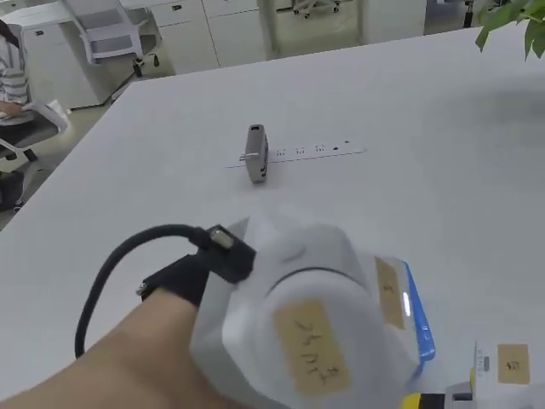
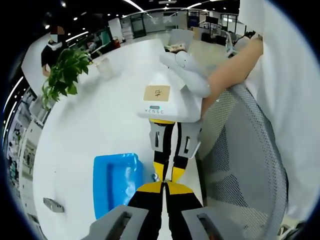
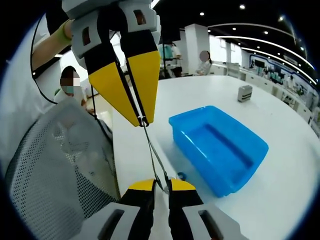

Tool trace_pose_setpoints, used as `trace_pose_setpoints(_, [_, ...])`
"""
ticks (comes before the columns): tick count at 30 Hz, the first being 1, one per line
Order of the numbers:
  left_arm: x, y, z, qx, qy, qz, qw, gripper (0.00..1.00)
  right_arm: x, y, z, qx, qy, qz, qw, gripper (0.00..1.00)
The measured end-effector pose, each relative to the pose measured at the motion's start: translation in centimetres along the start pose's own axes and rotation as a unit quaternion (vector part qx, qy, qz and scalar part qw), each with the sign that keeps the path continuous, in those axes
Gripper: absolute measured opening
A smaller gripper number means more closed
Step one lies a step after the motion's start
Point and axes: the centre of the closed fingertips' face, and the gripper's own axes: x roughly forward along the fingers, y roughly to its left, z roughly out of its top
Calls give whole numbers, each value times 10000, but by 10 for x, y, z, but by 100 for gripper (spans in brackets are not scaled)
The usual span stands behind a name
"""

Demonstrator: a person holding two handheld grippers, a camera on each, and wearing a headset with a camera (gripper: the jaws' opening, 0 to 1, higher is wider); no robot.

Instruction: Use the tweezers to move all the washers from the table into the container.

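Right now the left gripper point(image 3: 142, 121) comes into the right gripper view from above, its yellow jaws pressed together on the far end of the thin metal tweezers point(image 3: 152, 150). Those tweezers run straight down to the right gripper point(image 3: 161, 186), whose jaws sit close together around the near end. Just right of the tweezers, the blue container point(image 3: 220, 150) stands open on the white table point(image 3: 300, 165). One small round bit, too small to identify, lies beside the right gripper's tips. Further back on the table stands a small grey box point(image 1: 257, 153).
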Motion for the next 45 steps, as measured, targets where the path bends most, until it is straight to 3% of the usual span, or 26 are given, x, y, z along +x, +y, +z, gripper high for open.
trace_pose_setpoints(7, [1, 2, 1, -101, -63, -145, 9998, 0, 1, -1, 2, 86, -71, 25, 9999, 8])
trace_pose_setpoints(12, [5, -1, 0, -88, -9, -301, 9995, 0, 3, 3, 18, -310, -327, 47, 9990, 22])
trace_pose_setpoints(16, [7, 0, 2, -173, -59, -343, 9992, 0, 0, 7, 30, -321, -590, 176, 9976, 14])
trace_pose_setpoints(19, [11, 3, 2, -306, -157, -344, 9988, 0, 0, -1, 27, -373, -500, -5, 9981, 16])
trace_pose_setpoints(21, [12, 6, 0, -368, -179, -295, 9987, 0, -1, -1, 25, -450, -458, 0, 9979, 6])
trace_pose_setpoints(22, [13, 9, 0, -403, -228, -238, 9986, 0, -1, 3, 25, -376, -471, 97, 9981, 6])
trace_pose_setpoints(26, [14, 7, 3, -693, -484, -298, 9960, 0, 1, -1, 21, -346, -385, 31, 9987, 5])
trace_pose_setpoints(29, [14, 7, 3, -1045, -778, -256, 9911, 0, 2, 0, 19, -398, -341, 25, 9986, 3])
trace_pose_setpoints(31, [10, 9, 4, -1302, -1046, -94, 9859, 7, 2, 0, 19, -474, -321, 19, 9984, 3])
trace_pose_setpoints(36, [-5, 14, -5, -2002, -1683, 526, 9638, 27, 3, -1, 19, -424, -336, 15, 9985, 2])
trace_pose_setpoints(38, [-10, 15, -10, -2308, -1906, 774, 9510, 41, 2, -1, 19, -362, -358, 28, 9987, 2])
trace_pose_setpoints(40, [-18, 16, -22, -2534, -2108, 1209, 9363, 52, 2, -3, 19, -211, -401, 40, 9990, 2])
trace_pose_setpoints(42, [-22, 14, -31, -2721, -2220, 1457, 9249, 60, 1, -5, 19, -91, -436, 23, 9990, 2])
trace_pose_setpoints(43, [-27, 13, -35, -2879, -2366, 1609, 9139, 62, 0, -6, 19, -37, -454, 20, 9990, 2])
trace_pose_setpoints(44, [-29, 13, -38, -2987, -2440, 1694, 9070, 64, 0, -6, 19, 17, -471, 18, 9989, 2])
trace_pose_setpoints(45, [-33, 13, -44, -3125, -2534, 1867, 8963, 65, 0, -7, 18, 31, -483, 13, 9988, 2])
